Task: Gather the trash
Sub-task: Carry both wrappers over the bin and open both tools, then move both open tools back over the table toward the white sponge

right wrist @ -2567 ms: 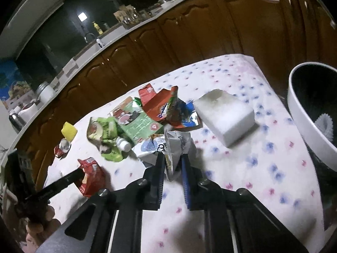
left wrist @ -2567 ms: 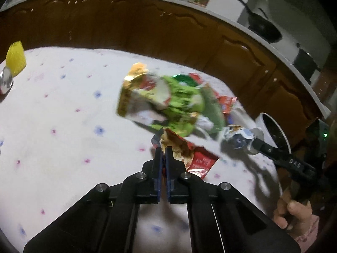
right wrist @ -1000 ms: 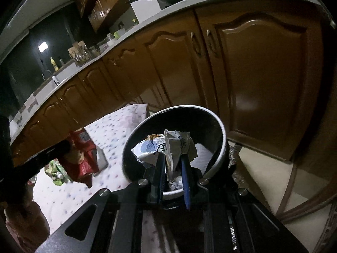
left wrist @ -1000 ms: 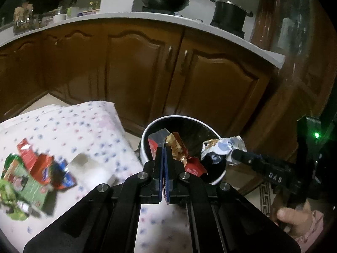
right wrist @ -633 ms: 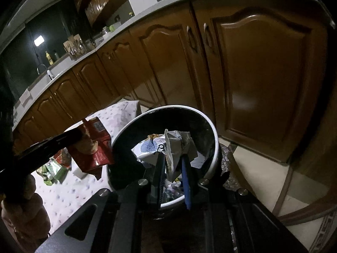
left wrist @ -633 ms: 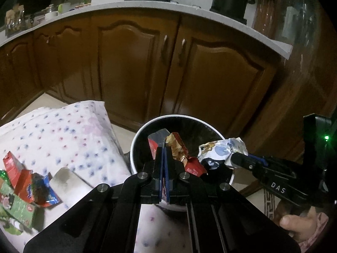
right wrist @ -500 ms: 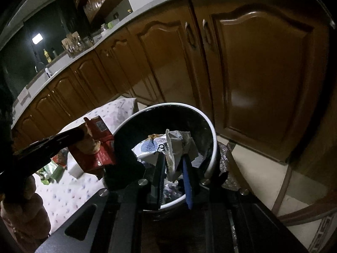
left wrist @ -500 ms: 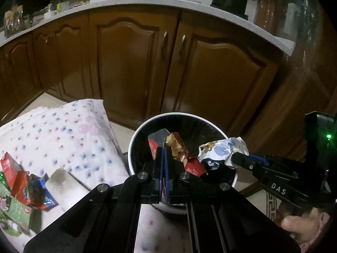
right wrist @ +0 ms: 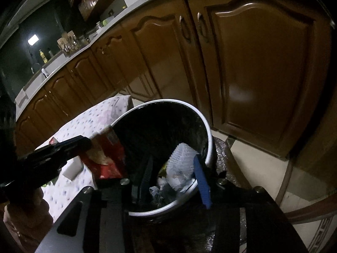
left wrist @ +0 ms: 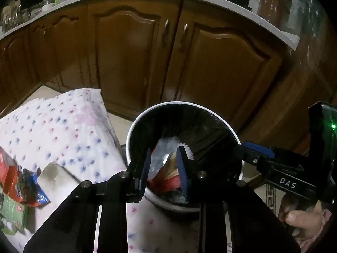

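**Cabinets** (left wrist: 130, 48): brown wooden doors under a pale worktop, filling the background behind everything else.

**Table** (left wrist: 52, 130): covered in a white cloth with small coloured dots. Its corner sits just beside the bin.

**Bin** (left wrist: 181, 102): round, with a white rim and black liner, on the floor at the table's corner. Both grippers point down into its mouth.

**Left gripper** (left wrist: 163, 149): its fingers have just been opening and now stand parted over the near rim of the bin. The red wrapper lies in the gap between them. Whether a pad is touching it cannot be told.

**Right gripper** (right wrist: 173, 158): its fingers have just been opening and now stand wide apart over the bin's mouth, with nothing between them. A hand (left wrist: 303, 221) grips its handle.

**Red wrapper** (left wrist: 168, 181): red and gold with a clear silvery part. It is blurred, at the left gripper's tip, over the bin's edge on the table side.

**White block** (left wrist: 54, 175): lies on the table near the bin.

**Crumpled white wrapper** (right wrist: 177, 179): lies inside the bin among other scraps, below the right gripper's fingers.

**Pleated white paper** (right wrist: 183, 151): inside the bin, against its wall.

**Loose wrappers** (left wrist: 12, 181): red, blue and green, on the table beyond the white block, well apart from the bin.
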Demonstrator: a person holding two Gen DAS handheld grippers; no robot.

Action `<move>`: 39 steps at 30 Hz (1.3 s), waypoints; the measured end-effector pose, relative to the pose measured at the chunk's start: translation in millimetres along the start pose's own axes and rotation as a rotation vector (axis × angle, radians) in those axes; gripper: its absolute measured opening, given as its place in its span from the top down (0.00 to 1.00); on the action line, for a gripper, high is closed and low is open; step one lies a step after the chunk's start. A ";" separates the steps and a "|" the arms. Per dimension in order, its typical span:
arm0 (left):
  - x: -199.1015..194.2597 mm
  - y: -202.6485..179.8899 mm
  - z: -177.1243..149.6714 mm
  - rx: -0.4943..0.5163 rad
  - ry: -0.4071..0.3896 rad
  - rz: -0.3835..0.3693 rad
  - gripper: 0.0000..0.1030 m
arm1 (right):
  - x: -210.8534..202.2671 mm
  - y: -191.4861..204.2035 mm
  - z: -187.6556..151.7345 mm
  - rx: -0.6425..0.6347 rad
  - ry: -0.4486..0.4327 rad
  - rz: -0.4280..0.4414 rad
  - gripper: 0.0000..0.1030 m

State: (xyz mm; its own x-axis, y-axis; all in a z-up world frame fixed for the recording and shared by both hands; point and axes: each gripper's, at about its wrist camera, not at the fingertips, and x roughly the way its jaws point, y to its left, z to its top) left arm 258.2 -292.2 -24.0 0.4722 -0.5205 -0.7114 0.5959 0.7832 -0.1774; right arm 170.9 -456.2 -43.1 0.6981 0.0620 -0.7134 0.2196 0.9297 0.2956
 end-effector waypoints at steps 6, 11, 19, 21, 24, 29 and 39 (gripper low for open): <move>-14.4 14.0 -12.0 -0.059 -0.012 -0.007 0.66 | -9.6 3.6 -7.2 0.009 -0.009 0.011 0.54; -37.6 30.3 -35.7 -0.113 -0.033 0.003 0.62 | -24.2 15.4 -18.8 0.018 -0.045 0.048 0.37; -80.9 63.7 -86.5 -0.176 -0.052 0.054 0.59 | -36.4 52.5 -46.0 0.004 -0.071 0.108 0.25; -91.8 74.9 -99.1 -0.204 -0.057 0.069 0.57 | -36.8 65.4 -55.1 -0.002 -0.067 0.130 0.24; -107.0 93.6 -117.0 -0.255 -0.059 0.088 0.56 | -32.4 83.2 -64.9 -0.011 -0.045 0.168 0.23; -128.7 124.1 -139.2 -0.336 -0.070 0.132 0.56 | -20.3 118.8 -76.6 -0.065 -0.004 0.214 0.23; -148.0 167.4 -164.6 -0.431 -0.071 0.193 0.56 | -0.9 169.5 -83.2 -0.183 0.036 0.256 0.23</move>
State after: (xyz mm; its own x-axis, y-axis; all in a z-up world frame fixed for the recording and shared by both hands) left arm 181.1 -28.0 -60.4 0.6002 -0.3618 -0.7133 0.1766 0.9298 -0.3230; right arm 150.8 -268.5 -45.3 0.6896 0.3125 -0.6533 -0.0889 0.9318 0.3520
